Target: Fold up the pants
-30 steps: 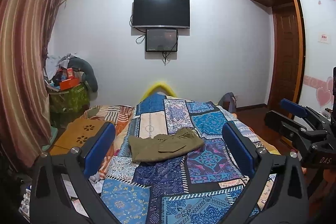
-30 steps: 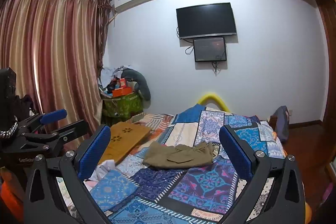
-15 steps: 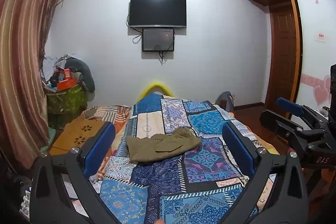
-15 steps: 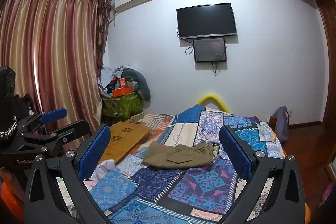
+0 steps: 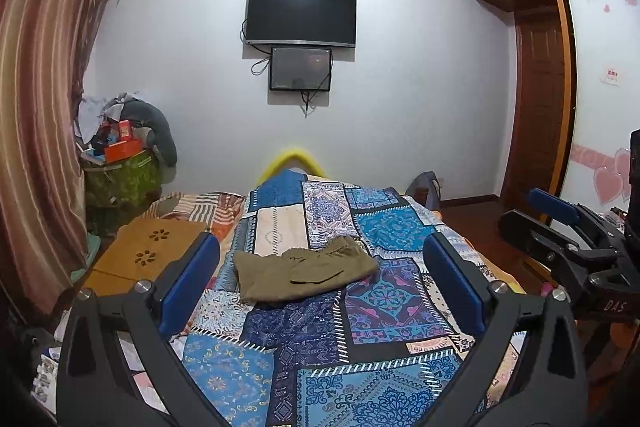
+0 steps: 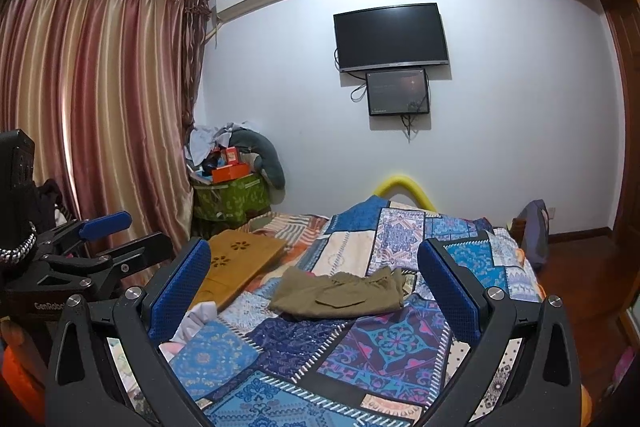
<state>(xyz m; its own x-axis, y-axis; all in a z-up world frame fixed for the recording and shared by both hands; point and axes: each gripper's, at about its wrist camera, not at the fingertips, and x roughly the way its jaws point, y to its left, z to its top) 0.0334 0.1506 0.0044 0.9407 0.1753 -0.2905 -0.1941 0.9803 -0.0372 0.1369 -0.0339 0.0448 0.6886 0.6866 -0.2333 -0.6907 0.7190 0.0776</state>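
Our left hand-held gripper [image 5: 320, 285] is spread wide with nothing between its blue pads, raised above the near end of the bed [image 5: 400, 379] and well apart from the cloth. Looking from the left, we see a striped curtain [image 5: 36, 107], a cluttered green bin [image 5: 124, 179] in the corner, and a wooden lap tray [image 5: 144, 255] lying on the bed's left side. Just right of that tray, in the middle of the patchwork quilt [image 5: 384, 307], lie the olive pants [image 5: 304, 273], already gathered into a compact, roughly rectangular bundle with a pocket facing up. Further right, our right hand-held gripper [image 6: 314, 289] is equally wide open and holds nothing; its side shows at the right edge of the left view.

We judge that the fold is largely made, or that we stand back between folds; we cannot tell which. If another fold is wanted, the next move calls for us to carry both grippers forward and down to one short edge of the bundle, pinch it at two corners, and lay it evenly across.
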